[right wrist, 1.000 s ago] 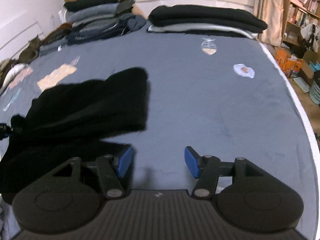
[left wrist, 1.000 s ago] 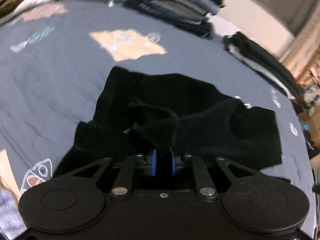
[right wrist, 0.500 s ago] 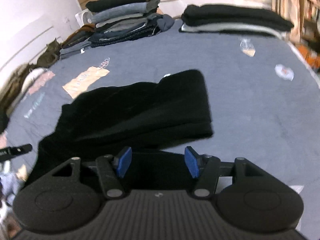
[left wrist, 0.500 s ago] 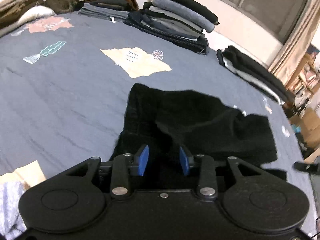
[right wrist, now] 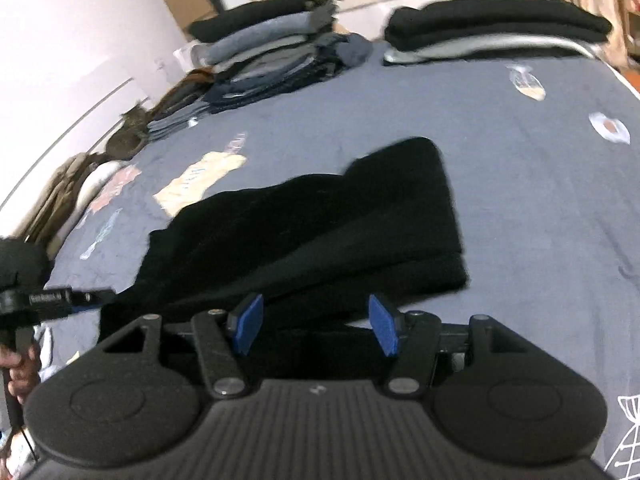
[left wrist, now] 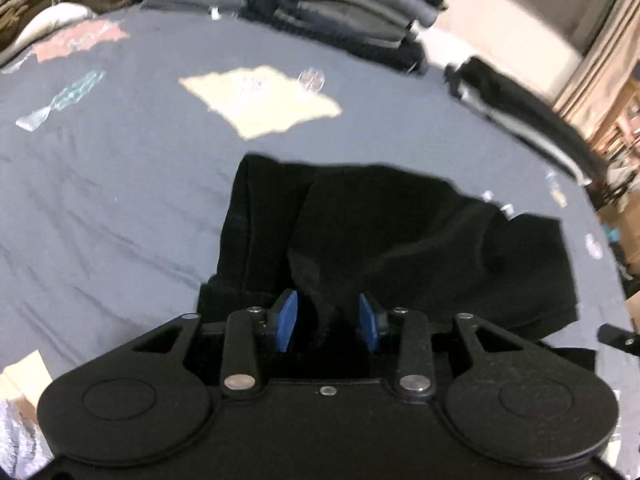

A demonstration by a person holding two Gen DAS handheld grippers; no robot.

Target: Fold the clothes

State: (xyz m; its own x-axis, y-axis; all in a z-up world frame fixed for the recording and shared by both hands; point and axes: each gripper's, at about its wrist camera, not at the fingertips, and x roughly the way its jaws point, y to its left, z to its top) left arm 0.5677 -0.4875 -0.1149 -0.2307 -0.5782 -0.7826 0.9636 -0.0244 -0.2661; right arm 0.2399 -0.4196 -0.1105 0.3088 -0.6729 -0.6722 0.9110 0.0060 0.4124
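Since a second ago our left gripper point(left wrist: 327, 322) has let go of the black garment point(left wrist: 400, 248): the blue pads that were pinched together on a raised fold now stand apart, about half open, with a ridge of the dark cloth lying loose between them and touching neither pad that we can see. Our right gripper point(right wrist: 316, 326) has swung from bare sheet to sit over the garment's near edge; its jaws are spread wide and hold nothing, with black cloth showing in the gap below them. The garment point(right wrist: 320, 232) lies partly folded on the blue-grey bedsheet point(left wrist: 100, 200), one layer doubled over another, its far end squared off. In the right wrist view we see the left gripper's body at the left edge, with fingers point(right wrist: 20, 376) of a hand wrapped round its handle. Stacks of folded clothes point(right wrist: 272, 48) sit along the far side of the bed, well apart from the garment.
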